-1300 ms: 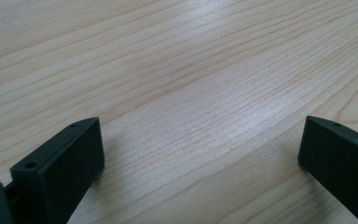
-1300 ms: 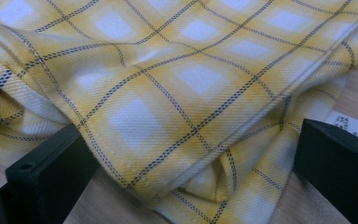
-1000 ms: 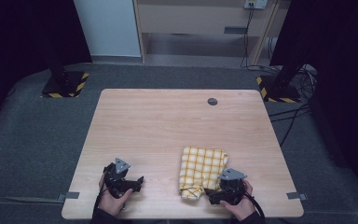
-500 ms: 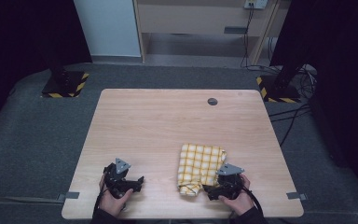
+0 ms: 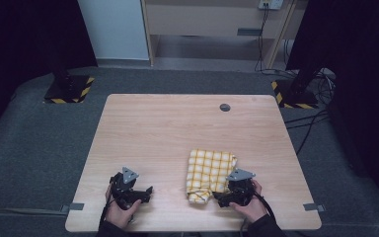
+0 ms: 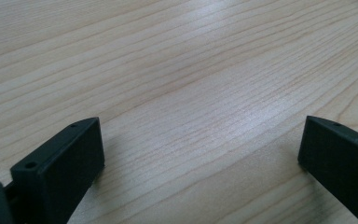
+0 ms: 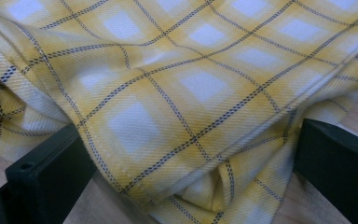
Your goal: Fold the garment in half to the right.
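Right tool [image 5: 223,200] has shifted nearer the person, jaws wide astride the checked cloth [image 5: 209,173] edge, ungripped; left tool [image 5: 143,193] spread, empty, on counter [image 5: 177,128].

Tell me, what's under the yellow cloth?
The cloth lies folded on the wooden table. Its near edge sits between the right tongs, which are open. Anything beneath its folds is covered.
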### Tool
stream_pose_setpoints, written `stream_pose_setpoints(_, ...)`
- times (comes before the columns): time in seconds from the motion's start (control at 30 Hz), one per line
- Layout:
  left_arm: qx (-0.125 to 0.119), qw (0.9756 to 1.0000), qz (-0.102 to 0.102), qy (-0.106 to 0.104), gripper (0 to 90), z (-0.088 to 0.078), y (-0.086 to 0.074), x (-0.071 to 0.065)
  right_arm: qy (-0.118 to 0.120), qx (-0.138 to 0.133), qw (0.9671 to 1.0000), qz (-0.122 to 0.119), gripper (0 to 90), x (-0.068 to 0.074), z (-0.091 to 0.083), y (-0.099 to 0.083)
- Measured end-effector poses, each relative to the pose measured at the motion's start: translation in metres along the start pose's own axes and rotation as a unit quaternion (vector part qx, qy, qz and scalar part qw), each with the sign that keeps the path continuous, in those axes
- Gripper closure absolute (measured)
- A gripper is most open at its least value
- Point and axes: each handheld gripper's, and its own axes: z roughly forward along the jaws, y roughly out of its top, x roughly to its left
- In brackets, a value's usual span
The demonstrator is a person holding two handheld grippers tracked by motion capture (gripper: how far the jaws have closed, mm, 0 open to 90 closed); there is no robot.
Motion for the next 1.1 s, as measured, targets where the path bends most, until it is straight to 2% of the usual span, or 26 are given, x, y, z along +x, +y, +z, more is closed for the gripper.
stream_pose_setpoints(0.53,0.0,1.0,0.0,0.0,0.0,0.0,0.0,0.0,0.006,0.0,1.0,-0.007,0.1,-0.006,0.012,0.012)
stream_pose_setpoints(1.1,0.0,1.0,0.0,0.0,0.0,0.0,0.0,0.0,0.004,0.0,1.0,-0.005,0.1,-0.011,0.025,0.025)
